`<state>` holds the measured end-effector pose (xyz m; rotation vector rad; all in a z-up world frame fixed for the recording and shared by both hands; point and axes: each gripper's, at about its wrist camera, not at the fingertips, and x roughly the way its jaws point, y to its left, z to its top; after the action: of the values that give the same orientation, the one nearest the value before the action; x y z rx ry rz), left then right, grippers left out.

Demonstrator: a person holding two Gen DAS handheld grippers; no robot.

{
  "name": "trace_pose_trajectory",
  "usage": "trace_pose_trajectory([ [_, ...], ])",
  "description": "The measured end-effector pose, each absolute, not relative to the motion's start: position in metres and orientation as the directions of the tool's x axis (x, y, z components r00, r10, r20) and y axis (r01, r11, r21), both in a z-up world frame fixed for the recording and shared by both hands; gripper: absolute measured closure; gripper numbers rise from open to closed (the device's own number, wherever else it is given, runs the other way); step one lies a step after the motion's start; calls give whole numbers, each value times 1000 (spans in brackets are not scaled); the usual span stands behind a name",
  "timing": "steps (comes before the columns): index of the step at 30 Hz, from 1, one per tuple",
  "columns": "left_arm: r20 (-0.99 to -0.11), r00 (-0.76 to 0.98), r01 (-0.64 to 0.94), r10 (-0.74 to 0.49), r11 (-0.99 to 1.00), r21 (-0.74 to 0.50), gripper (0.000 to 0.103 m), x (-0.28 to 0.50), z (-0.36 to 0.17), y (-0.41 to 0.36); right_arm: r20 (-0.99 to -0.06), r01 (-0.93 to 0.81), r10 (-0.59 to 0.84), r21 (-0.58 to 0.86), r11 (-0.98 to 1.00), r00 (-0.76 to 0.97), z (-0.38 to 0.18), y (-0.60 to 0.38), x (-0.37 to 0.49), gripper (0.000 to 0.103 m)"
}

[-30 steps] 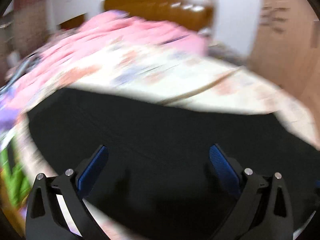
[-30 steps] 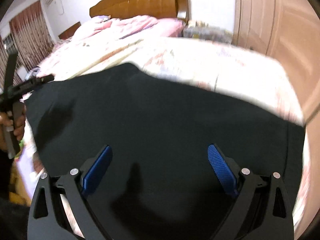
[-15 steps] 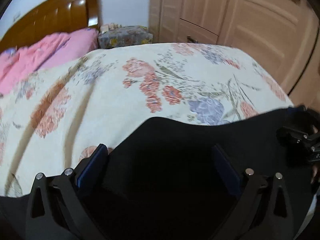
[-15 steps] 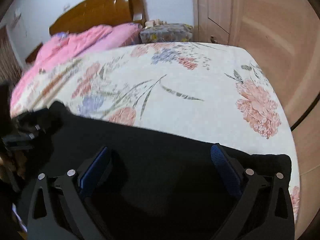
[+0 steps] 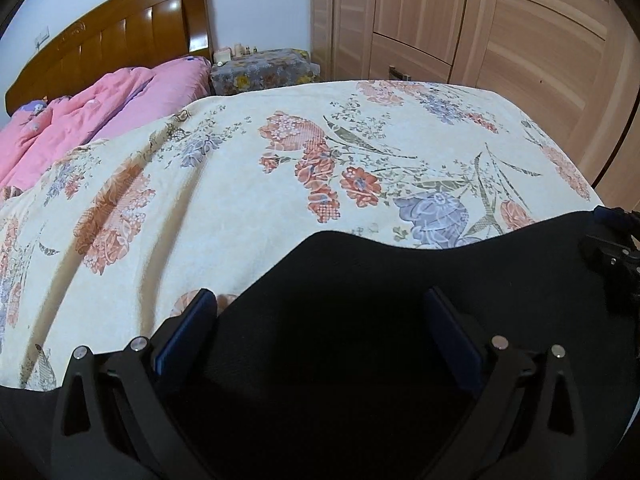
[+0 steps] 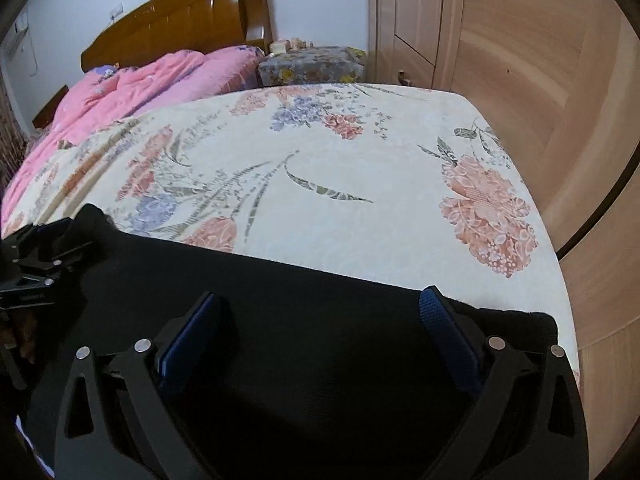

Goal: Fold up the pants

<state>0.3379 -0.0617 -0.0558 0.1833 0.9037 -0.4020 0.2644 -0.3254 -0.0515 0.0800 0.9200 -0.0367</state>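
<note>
Black pants (image 5: 360, 280) lie along the bed's (image 5: 240, 200) near edge. My left claw (image 5: 320, 336) and right claw (image 6: 320, 332) both stand wide over them, holding nothing. Spreading looks finished; next, grip an end for folding.

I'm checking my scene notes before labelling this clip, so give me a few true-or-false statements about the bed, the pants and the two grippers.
1. The black pants lie on a floral bedspread. True.
2. The left gripper is shut. False: its jaws stand wide apart over the fabric.
3. A pink quilt is bunched near the headboard. True.
4. The right gripper is clamped on a pillow. False: it is open above the pants.
5. The wardrobe is white. False: it is light wood.
</note>
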Motion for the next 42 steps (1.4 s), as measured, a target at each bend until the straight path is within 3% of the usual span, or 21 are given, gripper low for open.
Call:
trace_pose_trajectory([
  [7, -792, 560, 408, -244, 913, 7, 1, 337, -55, -64, -774, 131, -138, -72, 989, 618, -32, -324, 273, 6],
  [9, -788, 572, 404, -229, 914, 27, 1, 335, -55, -66, -817, 158, -140, -61, 986, 559, -51, -338, 282, 5],
  [17, -783, 580, 388, -223, 921, 25, 1, 336, -54, -66, -786, 189, -147, -39, 981, 600, -50, -344, 277, 5],
  [22, -689, 715, 285, -116, 949, 136, 2, 311, -28, -52, -790, 192, -160, -54, 980, 592, -49, -343, 278, 5],
  [25, -657, 739, 227, -152, 973, 30, 2, 298, -6, 9, -776, 209, -231, -131, 969, 586, -41, -327, 276, 5],
  [30, -724, 680, -65, 120, 993, 103, 2, 310, -32, 159, -739, -27, 21, 3, 1000, 674, -11, -225, 269, 5],
  [34, -743, 636, -209, 208, 973, 94, 2, 301, -45, 238, -778, -342, 229, 20, 939, 584, -19, -99, 279, 5],
  [38, -771, 623, -317, 132, 944, -94, 1, 290, -52, 288, -808, -513, 331, 41, 858, 488, -36, -16, 280, 5],
  [42, -771, 619, -370, 148, 921, -120, 1, 286, -52, 294, -844, -517, 290, 18, 856, 451, -66, 5, 286, 4],
])
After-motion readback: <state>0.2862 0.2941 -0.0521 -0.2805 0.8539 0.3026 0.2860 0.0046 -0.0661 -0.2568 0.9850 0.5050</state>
